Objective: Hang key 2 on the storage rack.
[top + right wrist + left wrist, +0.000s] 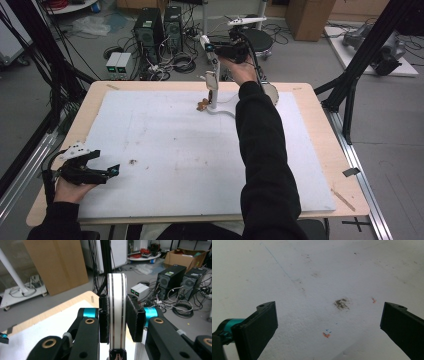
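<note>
At about eight o'clock on the worktop (pixel 320 107), near its front-left corner: left gripper (pixel 102 172), held low over the white sheet (pixel 165 150), jaws spread wide with nothing between them; a small dark smudge (pixel 341 303) and faint orange marks lie on the sheet ahead of it.

At about twelve o'clock, near the far edge: right gripper (pixel 216 49), raised above the sheet, jaws closed on a slim white bar with dark stripes (pixel 116 315); the pads press its two flat faces partway up its length.

Below the grip the bar hangs down to a small brown object (pixel 202 105) at its foot; what that is, I cannot tell; a white cord (pixel 225 112) curls beside it.

Handling, judged: bar looks rigid, light and smooth, so liable to slip or pivot; a flat-face hold near mid-length seems soundest.

Room: broad bare sheet from nine to three o'clock; far edge close behind the bar; the right sleeve (pixel 262 150) crosses the middle-right.
</note>
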A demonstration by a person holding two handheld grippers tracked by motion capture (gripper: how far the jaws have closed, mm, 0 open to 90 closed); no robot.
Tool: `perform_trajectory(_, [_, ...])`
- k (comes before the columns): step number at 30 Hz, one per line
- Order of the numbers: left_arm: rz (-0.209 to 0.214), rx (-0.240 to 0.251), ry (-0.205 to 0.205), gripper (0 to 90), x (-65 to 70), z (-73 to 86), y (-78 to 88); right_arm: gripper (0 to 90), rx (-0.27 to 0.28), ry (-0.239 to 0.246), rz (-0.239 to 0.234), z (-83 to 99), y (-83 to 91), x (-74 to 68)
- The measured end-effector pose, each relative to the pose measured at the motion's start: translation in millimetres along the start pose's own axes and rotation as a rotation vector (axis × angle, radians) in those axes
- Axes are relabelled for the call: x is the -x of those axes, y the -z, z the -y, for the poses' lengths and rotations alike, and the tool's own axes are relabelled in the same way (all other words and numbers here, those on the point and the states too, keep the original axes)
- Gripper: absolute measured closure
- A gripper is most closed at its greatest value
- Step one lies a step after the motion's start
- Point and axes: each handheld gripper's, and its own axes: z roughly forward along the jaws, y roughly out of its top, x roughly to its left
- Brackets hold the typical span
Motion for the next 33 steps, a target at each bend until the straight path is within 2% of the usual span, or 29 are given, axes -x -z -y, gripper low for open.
perform_trajectory(5, [-0.001, 0.0, 0.0, 1.7, -0.3, 0.2, -0.1, 74.4, 0.055, -0.018, -0.038, -3.5, 10.4, 1.1])
perform_trajectory(8, [-0.002, -0.002, -0.001, 1.7, 0.0, 0.2, -0.2, 74.5, 0.044, -0.011, -0.032, -4.0, 14.2, 1.4])
perform_trajectory(14, [-0.002, -0.001, -0.001, 1.7, -0.2, 0.2, -0.2, 74.4, 0.038, -0.028, -0.013, 1.0, 17.7, 7.0])
perform_trajectory(20, [-0.003, -0.002, 0.0, 1.7, 0.2, 0.3, -0.2, 74.2, 0.002, -0.025, 0.022, 9.6, 12.2, 8.0])
perform_trajectory(23, [-0.004, -0.002, 0.0, 1.7, -0.2, 0.4, 0.0, 72.4, -0.012, -0.016, 0.025, 10.4, 9.7, 6.3])
perform_trajectory(25, [-0.002, -0.002, 0.0, 1.7, -0.4, 0.4, 0.0, 53.3, 0.004, -0.005, 0.042, 9.3, 10.3, 3.9])
perform_trajectory(27, [-0.002, -0.001, 0.001, 1.7, -0.2, 0.4, -0.1, 44.2, 0.02, -0.003, 0.034, 7.7, 12.6, 1.8])
perform_trajectory(30, [-0.001, -0.001, 0.0, 1.7, 0.1, 0.4, -0.1, 35.5, 0.025, 0.001, 0.05, 6.2, 16.4, -0.2])
perform_trajectory(33, [-0.002, -0.001, -0.001, 1.7, 0.1, 0.3, 0.1, 19.0, 0.012, -0.011, 0.074, 6.2, 19.6, -1.1])
